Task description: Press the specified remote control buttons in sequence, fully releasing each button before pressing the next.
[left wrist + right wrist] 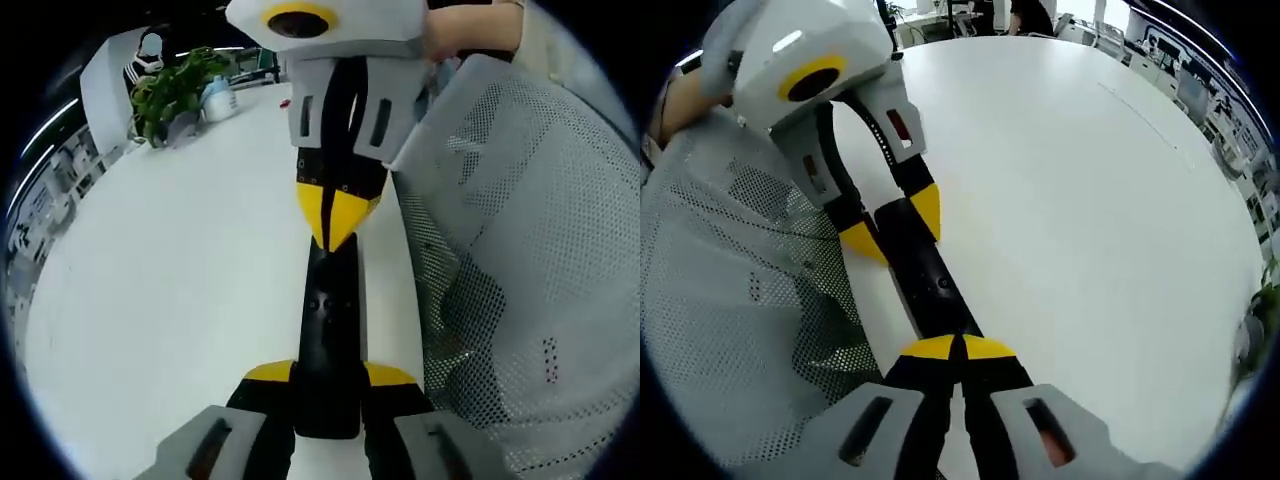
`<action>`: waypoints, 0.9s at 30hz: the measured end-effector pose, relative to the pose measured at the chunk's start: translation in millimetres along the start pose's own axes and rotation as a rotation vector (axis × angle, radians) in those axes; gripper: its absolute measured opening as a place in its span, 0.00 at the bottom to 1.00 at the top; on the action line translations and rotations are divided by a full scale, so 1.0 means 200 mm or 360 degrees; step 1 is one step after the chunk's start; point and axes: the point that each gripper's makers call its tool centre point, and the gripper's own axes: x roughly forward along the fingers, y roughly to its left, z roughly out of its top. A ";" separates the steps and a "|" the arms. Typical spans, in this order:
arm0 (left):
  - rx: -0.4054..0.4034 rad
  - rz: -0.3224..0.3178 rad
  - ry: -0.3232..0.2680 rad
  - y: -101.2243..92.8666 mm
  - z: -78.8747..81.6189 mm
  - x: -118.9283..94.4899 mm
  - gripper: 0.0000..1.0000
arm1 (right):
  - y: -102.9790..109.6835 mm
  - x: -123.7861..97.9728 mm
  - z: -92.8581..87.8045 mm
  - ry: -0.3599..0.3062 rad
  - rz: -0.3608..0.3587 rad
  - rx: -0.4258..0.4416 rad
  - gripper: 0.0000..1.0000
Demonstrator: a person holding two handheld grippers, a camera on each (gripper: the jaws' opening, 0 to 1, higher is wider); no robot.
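remote control (327, 335), black and slim, lies lengthwise between my two grippers on the white table (180, 300). my left gripper (327, 385) clamps its near end, one yellow-tipped jaw on each long side, seen in the left gripper view. my right gripper (958, 347) has its jaws pressed together, the yellow tips meeting just at the other end of the remote; whether they touch a button i cannot tell. in the left gripper view the right gripper comes down from the top, its closed yellow tips on the remote's far end. beside the remote stands a grey mesh chair back (520, 270). far across the table sit a potted plant (170, 95) and a small bottle (218, 100).
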 end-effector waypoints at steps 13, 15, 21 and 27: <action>0.0004 -0.0004 -0.0003 0.00 0.00 0.00 0.24 | 0.01 0.04 -0.02 0.0097 0.0018 -0.0151 0.00; 0.0004 -0.0005 -0.0004 0.00 0.00 0.00 0.24 | 0.01 0.04 -0.02 0.0113 0.0020 -0.0202 0.00; 0.0005 -0.0009 -0.0009 0.00 0.00 0.00 0.24 | 0.01 0.04 -0.02 0.0137 0.0034 -0.0237 0.00; 0.0006 -0.0010 -0.0009 0.00 0.00 0.00 0.24 | 0.01 0.04 -0.03 0.0124 0.0018 -0.0270 0.00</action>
